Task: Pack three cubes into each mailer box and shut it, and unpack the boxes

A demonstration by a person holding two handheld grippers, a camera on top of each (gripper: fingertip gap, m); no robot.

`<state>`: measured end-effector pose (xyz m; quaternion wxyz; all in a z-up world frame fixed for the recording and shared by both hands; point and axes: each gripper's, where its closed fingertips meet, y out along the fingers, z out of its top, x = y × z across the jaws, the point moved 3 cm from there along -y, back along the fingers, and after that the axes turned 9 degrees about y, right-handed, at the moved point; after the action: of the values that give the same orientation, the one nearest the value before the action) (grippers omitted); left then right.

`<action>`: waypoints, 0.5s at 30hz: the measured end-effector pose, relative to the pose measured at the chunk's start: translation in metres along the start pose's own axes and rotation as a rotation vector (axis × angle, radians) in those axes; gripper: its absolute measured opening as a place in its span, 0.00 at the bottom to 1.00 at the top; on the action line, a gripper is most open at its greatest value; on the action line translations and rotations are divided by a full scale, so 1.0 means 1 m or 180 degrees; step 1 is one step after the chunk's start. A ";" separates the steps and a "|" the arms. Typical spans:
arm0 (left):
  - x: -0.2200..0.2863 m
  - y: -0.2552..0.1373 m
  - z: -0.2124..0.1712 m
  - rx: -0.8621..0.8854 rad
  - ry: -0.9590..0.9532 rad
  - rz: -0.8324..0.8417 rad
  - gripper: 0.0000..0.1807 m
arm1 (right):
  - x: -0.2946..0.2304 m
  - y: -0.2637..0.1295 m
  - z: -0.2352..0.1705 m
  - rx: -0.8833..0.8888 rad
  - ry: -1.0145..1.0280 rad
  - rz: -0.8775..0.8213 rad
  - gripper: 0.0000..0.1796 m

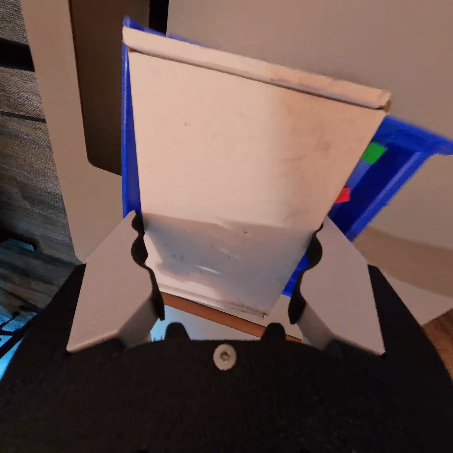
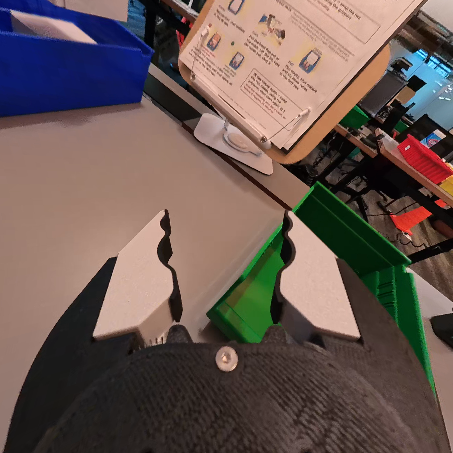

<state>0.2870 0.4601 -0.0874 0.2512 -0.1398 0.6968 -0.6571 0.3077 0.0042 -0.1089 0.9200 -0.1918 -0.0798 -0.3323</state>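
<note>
Left wrist view: mailer box centre frame between the left gripper fingers, bin behind it to the right, cubes inside; right wrist view: second bin lower right, document stand top centre on the table

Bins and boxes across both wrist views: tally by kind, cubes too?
Blue bins: 1
Green bins: 1
Mailer boxes: 2, one clamped in the left gripper, one in the blue bin
Cubes visible: 2, green cube, red cube
Total: 6
</note>
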 end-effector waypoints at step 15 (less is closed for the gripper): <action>0.293 0.035 0.194 0.0456 -0.0013 -0.0032 0.73 | -0.018 -0.036 0.030 0.0417 -0.0037 0.0340 0.46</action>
<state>0.1505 0.1458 -0.1723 0.2587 -0.1263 0.6468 -0.7062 0.2703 0.0018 -0.0759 0.9465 -0.1371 -0.0964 -0.2758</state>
